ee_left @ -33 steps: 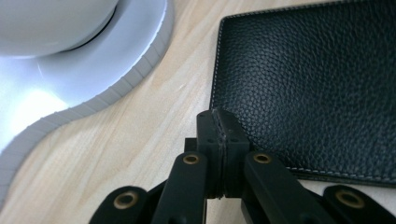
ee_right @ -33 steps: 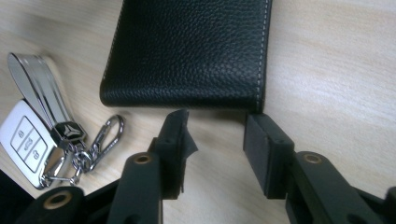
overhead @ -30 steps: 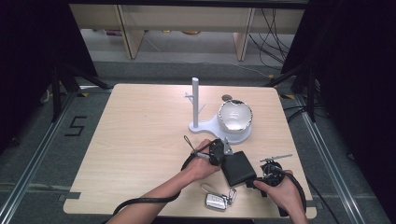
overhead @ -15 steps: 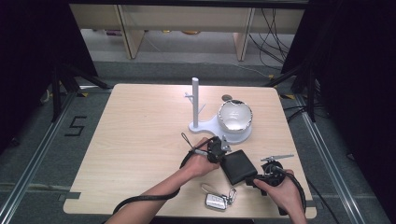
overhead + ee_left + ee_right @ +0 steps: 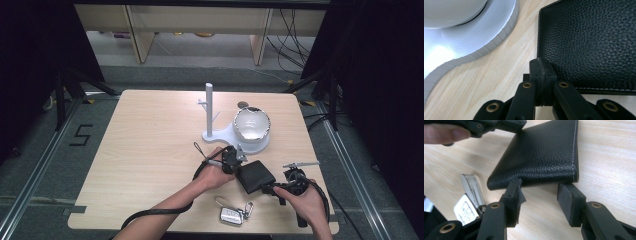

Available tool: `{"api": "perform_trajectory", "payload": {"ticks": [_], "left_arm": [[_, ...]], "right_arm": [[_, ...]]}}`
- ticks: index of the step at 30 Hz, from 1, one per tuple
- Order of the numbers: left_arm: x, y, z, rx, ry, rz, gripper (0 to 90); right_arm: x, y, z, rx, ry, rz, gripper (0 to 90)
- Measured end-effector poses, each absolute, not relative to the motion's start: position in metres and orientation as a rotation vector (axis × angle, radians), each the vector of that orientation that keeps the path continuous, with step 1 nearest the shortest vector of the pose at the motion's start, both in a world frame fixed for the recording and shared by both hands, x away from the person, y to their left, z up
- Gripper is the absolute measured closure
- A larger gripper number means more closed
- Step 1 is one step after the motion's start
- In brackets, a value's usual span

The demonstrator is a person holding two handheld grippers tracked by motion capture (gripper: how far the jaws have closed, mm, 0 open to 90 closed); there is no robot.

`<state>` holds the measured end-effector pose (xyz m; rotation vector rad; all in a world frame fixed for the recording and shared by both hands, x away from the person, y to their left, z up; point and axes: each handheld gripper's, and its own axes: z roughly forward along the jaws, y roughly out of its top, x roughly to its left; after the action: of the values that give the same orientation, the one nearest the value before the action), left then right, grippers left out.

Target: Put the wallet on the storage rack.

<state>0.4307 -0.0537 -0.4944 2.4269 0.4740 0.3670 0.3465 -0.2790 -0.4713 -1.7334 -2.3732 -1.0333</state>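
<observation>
High view, table: pale wooden rectangular tabletop (image 5: pixel 140 150), carrying everything below.
Stand: white plastic base with tall upright post (image 5: pixel 209 112) and a shiny round bowl-like piece (image 5: pixel 251 124) on its right part, far side of the table centre.
Wallet: black grained-leather folded wallet with light stitching (image 5: pixel 255 175), lying flat on the wood, near the front edge, just in front of the white base, between both hands.
Keys: silver car key fob with metal ring (image 5: pixel 232 214), near the front edge, near the wallet but apart from it.
Left gripper (image 5: pixel 541 72): jaws pressed fully together, nothing between them; tips at the wallet's near corner edge, touching or almost, hard to tell. Seems to pin or steady the wallet.
Right gripper (image 5: pixel 540 195): jaws spread wide, just been opening; folded spine of the wallet right in front of the gap, pads (image 5: pixel 515 192) not pressing on leather.
Step in hand: probably preparing to grasp the wallet by its folded edge with the right gripper, left one holding it in place.
Next move: likely to push the right jaws forward around the spine, one pad under, one over, then to close. Lower pad needs to slide between leather and wood; wallet could slip away if the left tip does not hold.
</observation>
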Motion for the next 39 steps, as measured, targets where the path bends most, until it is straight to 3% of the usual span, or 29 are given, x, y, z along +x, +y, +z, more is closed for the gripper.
{"api": "perform_trajectory", "payload": {"ticks": [11,29,35,39], "left_arm": [[0.430,-0.055,-0.495,2.426,0.476,0.392,89.3],[0.426,-0.057,-0.496,2.434,0.460,0.435,89.4],[0.426,-0.055,-0.496,2.424,0.463,0.432,89.3],[0.426,-0.051,-0.494,2.411,0.478,0.412,88.8]], "right_arm": [[0.352,-0.278,-0.470,-1.774,-2.170,-1.133,51.0],[0.370,-0.273,-0.463,-2.028,-1.891,-1.004,48.8],[0.377,-0.266,-0.467,-2.060,-1.869,-0.995,55.4],[0.380,-0.267,-0.463,-2.041,-1.963,-0.996,65.2]]}}
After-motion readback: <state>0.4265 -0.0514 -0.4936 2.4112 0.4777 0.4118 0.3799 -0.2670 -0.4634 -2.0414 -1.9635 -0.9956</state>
